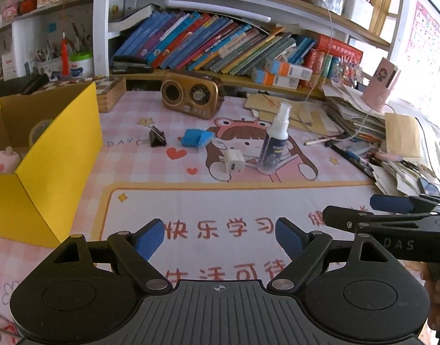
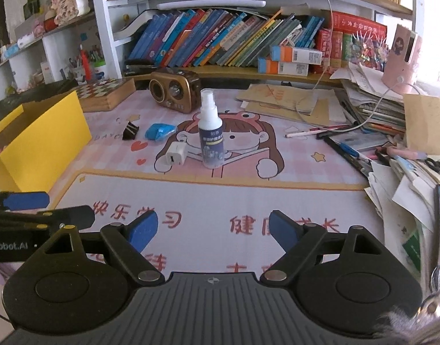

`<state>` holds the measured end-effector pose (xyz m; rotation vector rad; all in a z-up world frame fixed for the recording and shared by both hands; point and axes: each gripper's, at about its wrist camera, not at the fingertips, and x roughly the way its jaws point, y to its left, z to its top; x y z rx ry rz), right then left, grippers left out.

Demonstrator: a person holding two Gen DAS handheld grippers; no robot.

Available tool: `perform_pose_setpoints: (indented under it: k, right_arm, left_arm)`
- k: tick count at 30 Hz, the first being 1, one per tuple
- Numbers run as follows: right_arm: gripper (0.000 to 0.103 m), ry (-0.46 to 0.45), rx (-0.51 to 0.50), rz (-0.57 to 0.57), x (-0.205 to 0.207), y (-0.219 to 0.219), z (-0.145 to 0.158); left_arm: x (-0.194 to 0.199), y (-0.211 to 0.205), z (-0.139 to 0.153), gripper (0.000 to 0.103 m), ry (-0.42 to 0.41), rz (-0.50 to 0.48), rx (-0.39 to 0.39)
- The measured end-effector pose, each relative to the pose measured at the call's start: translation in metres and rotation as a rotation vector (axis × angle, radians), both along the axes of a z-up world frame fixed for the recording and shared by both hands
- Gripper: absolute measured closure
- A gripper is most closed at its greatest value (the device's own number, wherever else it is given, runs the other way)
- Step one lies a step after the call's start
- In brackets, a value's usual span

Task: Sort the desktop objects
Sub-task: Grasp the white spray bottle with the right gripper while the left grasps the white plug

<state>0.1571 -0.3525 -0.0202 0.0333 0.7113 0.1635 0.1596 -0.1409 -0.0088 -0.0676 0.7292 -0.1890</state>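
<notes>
A spray bottle [image 1: 274, 141] stands upright on the pink desk mat [image 1: 220, 201], also in the right wrist view [image 2: 210, 135]. Next to it lie a white charger plug [image 1: 234, 163] [image 2: 175, 153], a blue eraser-like object [image 1: 196, 137] [image 2: 159, 131] and a black binder clip [image 1: 157, 138] [image 2: 130, 130]. A yellow box [image 1: 47, 158] [image 2: 41, 143] at the left holds a tape roll and a pink plush toy. My left gripper [image 1: 220, 237] and right gripper [image 2: 212, 230] are both open and empty, low over the mat's front, well short of the objects.
A brown retro radio [image 1: 191, 95] and a wooden chess box [image 1: 110, 92] stand at the back. Leaning books fill the shelf [image 1: 220, 43]. Messy stacks of paper, pens and a cable [image 2: 378, 120] crowd the right side. A pink phone stand [image 2: 401, 54] sits on them.
</notes>
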Motion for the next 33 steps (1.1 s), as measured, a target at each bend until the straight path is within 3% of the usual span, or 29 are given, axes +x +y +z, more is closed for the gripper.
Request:
perform_pose_setpoints:
  k: [14, 23, 33]
  right_arm:
    - [0.025, -0.044, 0.009, 0.084, 0.072, 0.004, -0.007]
    - [0.039, -0.067, -0.027, 0.121, 0.13, 0.011, -0.017]
    - [0.061, 0.002, -0.06, 0.149, 0.171, 0.016, -0.045]
  left_arm:
    - [0.047, -0.005, -0.013, 0.017, -0.002, 0.076, 0.046]
    - [0.072, -0.012, -0.02, 0.017, 0.005, 0.084, 0.064]
    - [0.1, -0.026, -0.03, 0.018, 0.017, 0.049, 0.065]
